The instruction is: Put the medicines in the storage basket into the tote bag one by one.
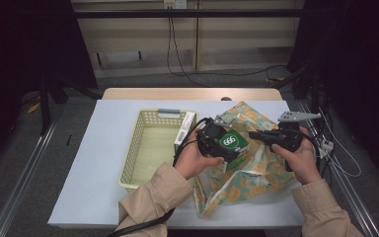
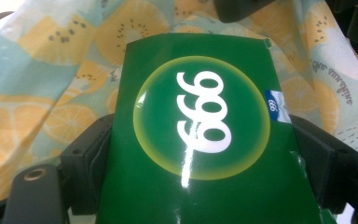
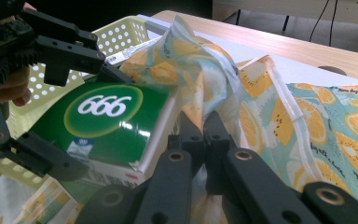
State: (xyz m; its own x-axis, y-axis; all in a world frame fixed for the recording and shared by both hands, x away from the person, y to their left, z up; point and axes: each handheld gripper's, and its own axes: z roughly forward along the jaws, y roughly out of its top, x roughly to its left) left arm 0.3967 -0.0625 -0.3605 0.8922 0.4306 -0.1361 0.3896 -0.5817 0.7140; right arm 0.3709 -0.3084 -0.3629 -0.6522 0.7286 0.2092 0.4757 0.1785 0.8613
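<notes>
The green box marked 666 fills the near ground of the left gripper view, clamped at both sides between the black fingers of the left gripper, with the fruit-print bag spread behind it. In the high view the box sits at the desk's centre, held above the bag, just at three o'clock of the pale yellow basket, which holds a white labelled packet leaning on its three o'clock wall. The right gripper has its fingers closed together on a fold of the bag's cloth right beside the box; in the high view this gripper points toward nine o'clock, its tip close to the box. The white desk carries basket and bag side by side.
</notes>
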